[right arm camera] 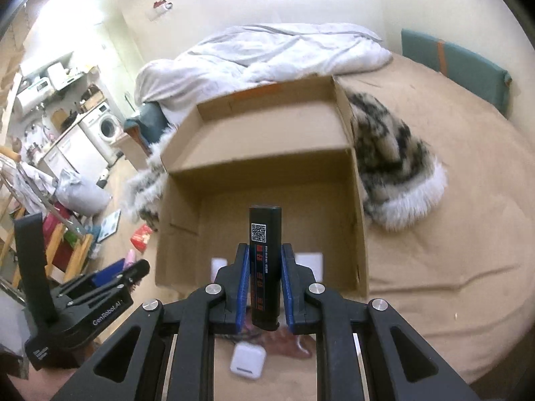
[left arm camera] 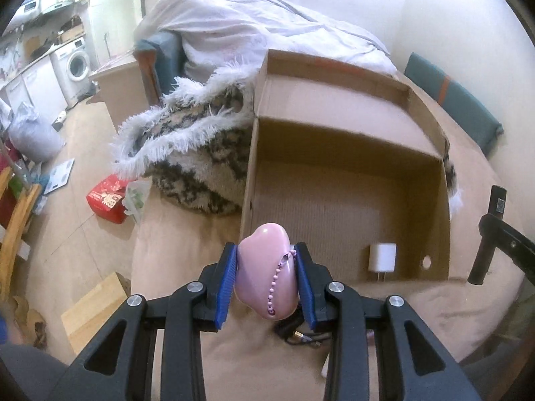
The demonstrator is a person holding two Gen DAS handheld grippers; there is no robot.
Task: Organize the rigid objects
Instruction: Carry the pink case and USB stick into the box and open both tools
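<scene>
Holding both loads just short of the cardboard box (right arm camera: 267,180), which is sitting on the bed (right arm camera: 451,234) with its open mouth facing me, I am judging this as the moment to carry them in. My left hand-held gripper (left arm camera: 266,279) is clenching a glossy pink case (left arm camera: 265,272) with a bead chain draped over it, hanging just outside the box's near left corner; my right hand-held gripper (right arm camera: 265,282) is clamping a black stick-shaped device (right arm camera: 265,264) upright, its QR label facing me, centred before the box mouth. To do this well, I am planning to push each item past the near rim before loosening, and to steer clear of the white adapter (left arm camera: 382,256) already lying inside near the front. The right view is showing me a white earbud case (right arm camera: 247,362) on the bed beneath the gripper, which the left view is missing; the left view is showing dark cables under its fingers.
</scene>
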